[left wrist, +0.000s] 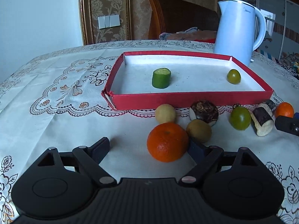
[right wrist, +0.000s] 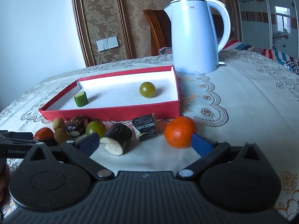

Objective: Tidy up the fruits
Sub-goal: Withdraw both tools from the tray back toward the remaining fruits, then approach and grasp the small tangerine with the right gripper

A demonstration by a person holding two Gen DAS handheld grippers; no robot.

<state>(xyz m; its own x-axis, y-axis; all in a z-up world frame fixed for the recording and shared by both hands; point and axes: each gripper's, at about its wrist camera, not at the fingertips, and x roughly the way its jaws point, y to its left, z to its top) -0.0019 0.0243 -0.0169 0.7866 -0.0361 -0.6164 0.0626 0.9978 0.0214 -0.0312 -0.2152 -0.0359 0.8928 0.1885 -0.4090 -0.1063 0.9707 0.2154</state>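
Left gripper (left wrist: 149, 147): jaws stood wide apart at the bottom of the left wrist view, nothing clamped; a large orange (left wrist: 167, 141) sat between the fingers, close against the right one, with a clear gap to the left one.
Right gripper (right wrist: 145, 142): jaws spread wide at the bottom of the right wrist view, pads pressing on nothing.
Between the right fingers: a dark-skinned cut piece with a pale end (right wrist: 116, 140) lay near the left finger, and a second orange (right wrist: 179, 132) sat just beside the right finger; whether it touched the pad could not be told.
Red tray (left wrist: 186, 98): shallow, white inside, at the centre of the left wrist view on the patterned tablecloth (left wrist: 56, 123).
Inside the tray: a green cucumber chunk (left wrist: 161, 78) stood upright left of centre; a green tomato (left wrist: 233, 76) sat well apart at the right.
Below the tray's near wall: a pale round fruit (left wrist: 165, 113), a brown kiwi-like fruit (left wrist: 199, 130), a dark peeled chunk (left wrist: 204, 113), another green tomato (left wrist: 240, 118) and a further dark cut block (right wrist: 145, 127) lay loosely grouped on the cloth.
Kettle (left wrist: 241, 31): pale blue, upright, upper right, behind the tray.
Background: a wooden chair back (left wrist: 179, 16) and a wall switch (left wrist: 109, 21).
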